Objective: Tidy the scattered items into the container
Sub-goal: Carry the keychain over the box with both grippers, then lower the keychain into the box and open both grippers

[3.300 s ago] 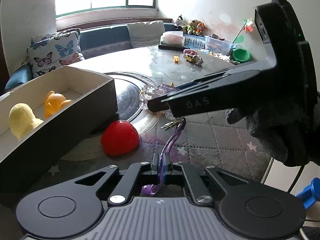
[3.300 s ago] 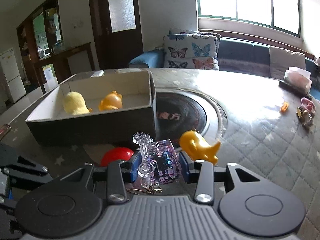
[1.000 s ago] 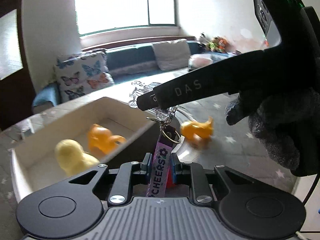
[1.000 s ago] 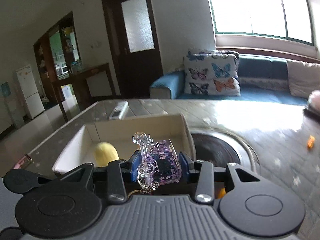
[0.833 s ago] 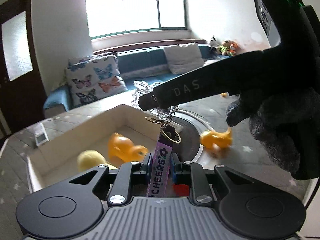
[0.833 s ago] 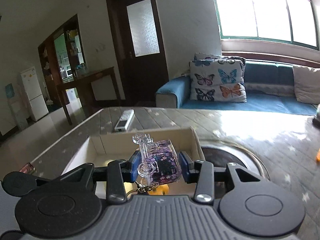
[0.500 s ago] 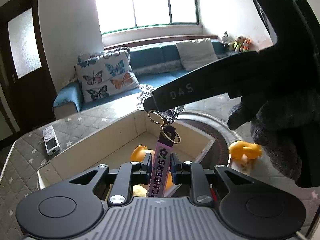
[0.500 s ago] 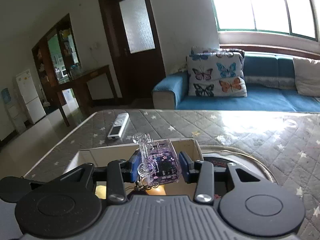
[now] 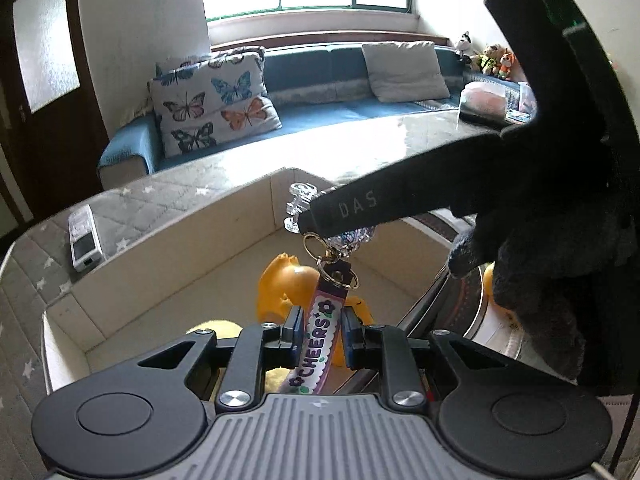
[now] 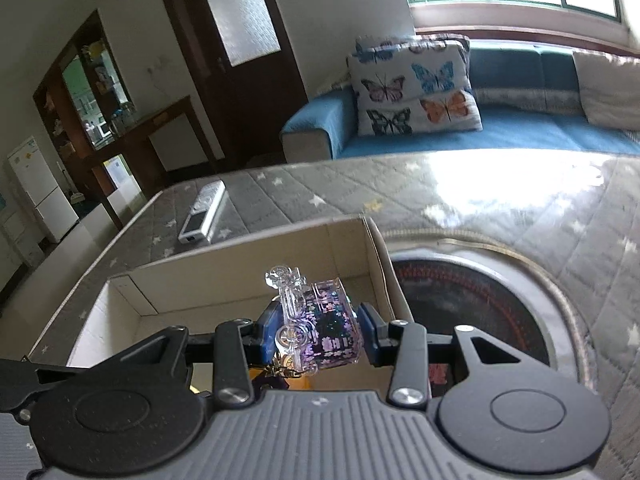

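Purple keychain (image 9: 318, 334), strap in the left gripper (image 9: 319, 330) jaws and charm clamped by the right gripper (image 10: 316, 334), hangs over the box (image 9: 168, 240) holding an orange toy (image 9: 286, 280); release remains.

Right claw (image 10: 318, 336) grips a clear keychain charm (image 10: 320, 326) above the box (image 10: 248, 276).

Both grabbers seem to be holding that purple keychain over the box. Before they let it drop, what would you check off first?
1. Left gripper jaws shut on the CHEERS strap: ok.
2. Right gripper jaws shut on the clear purple charm: ok.
3. Keychain hangs over the open cardboard box, inside its walls: ok.
4. Landing spot free: not ok, the orange toy lies right beneath.
5. Ring and chain free of snags: cannot tell.
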A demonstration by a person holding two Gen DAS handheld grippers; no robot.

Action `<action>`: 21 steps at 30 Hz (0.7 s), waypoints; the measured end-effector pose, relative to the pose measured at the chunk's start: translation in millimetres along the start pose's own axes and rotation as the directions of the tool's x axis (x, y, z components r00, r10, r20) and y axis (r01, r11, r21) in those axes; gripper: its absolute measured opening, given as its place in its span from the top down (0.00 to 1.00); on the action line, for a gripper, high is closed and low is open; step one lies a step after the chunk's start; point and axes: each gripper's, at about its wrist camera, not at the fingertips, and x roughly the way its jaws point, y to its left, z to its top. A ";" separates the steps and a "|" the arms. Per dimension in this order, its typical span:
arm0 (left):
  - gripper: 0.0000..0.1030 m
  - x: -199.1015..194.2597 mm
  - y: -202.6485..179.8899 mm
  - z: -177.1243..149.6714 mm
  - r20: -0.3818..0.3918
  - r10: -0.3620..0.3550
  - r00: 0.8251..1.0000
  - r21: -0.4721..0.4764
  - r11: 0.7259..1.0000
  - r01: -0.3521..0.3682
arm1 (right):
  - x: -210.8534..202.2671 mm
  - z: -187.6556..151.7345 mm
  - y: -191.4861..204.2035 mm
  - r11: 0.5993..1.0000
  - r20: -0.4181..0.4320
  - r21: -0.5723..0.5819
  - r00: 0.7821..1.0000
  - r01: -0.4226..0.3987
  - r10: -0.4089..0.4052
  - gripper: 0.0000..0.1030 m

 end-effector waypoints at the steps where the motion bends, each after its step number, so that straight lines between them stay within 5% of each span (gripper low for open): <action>1: 0.77 1.0 0.5 -0.4 -0.002 -0.002 1.000 0.001 1.000 0.002 | 2.9 -2.0 -0.9 1.000 -0.010 0.006 1.000 0.003 -0.003 0.61; 21: 0.74 -4.1 7.3 -7.0 -0.029 0.033 0.999 -0.045 0.998 -0.034 | 7.8 -11.8 17.0 0.994 -0.041 -0.080 0.996 0.073 -0.077 0.60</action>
